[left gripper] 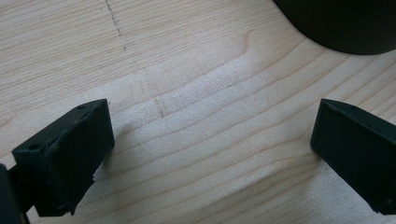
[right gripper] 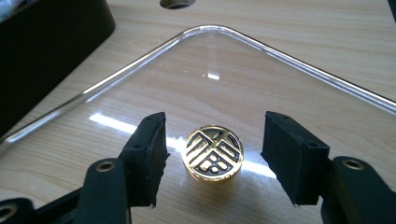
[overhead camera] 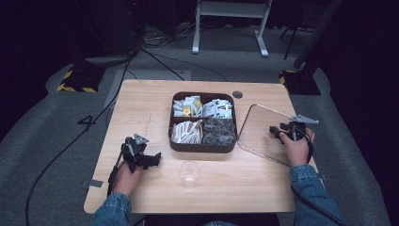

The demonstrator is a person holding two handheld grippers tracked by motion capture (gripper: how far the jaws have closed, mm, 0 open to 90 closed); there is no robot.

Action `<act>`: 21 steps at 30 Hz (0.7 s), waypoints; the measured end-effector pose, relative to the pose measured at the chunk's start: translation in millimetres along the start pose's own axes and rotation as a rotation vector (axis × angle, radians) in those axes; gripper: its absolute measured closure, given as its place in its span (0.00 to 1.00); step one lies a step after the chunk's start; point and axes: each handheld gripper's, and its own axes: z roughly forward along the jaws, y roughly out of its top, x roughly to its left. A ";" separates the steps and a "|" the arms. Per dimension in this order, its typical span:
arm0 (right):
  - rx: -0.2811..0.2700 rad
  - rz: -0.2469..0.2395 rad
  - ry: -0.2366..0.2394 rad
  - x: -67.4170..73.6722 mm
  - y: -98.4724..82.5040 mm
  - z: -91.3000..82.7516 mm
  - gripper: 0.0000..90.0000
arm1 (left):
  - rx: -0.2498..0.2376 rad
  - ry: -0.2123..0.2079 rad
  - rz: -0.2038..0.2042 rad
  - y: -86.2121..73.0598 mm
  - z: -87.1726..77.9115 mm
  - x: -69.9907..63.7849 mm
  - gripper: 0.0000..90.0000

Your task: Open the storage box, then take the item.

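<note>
Right gripper view: clear lid (right gripper: pixel 280 79) flat, gold knob (right gripper: pixel 214 152) upward between parted fingers (right gripper: pixel 148 154).

light: table lit, surroundings dark | glare: clear lid (right gripper: pixel 243 70) | focus: sharp

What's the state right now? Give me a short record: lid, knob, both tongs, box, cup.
lid: clear lid flat on the table, right of the box
knob: gold knob between the right jaws, pads clear of it
right tongs: open
left tongs: open over bare wood
box: dark compartment box, uncovered, packets inside
cup: clear cup near the table's front edge
</note>
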 end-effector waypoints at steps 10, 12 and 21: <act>-0.087 -0.007 0.024 12.1 15.9 -17.5 0.45 | 0.001 -0.002 -0.003 0.0 0.1 -0.1 0.00; -0.097 -0.012 0.033 15.9 20.4 -20.8 0.45 | 0.001 -0.002 -0.003 0.0 0.1 -0.2 0.00; -0.130 -0.053 0.122 44.7 40.6 -31.7 0.48 | 0.001 -0.004 0.003 -0.1 -0.1 0.4 0.00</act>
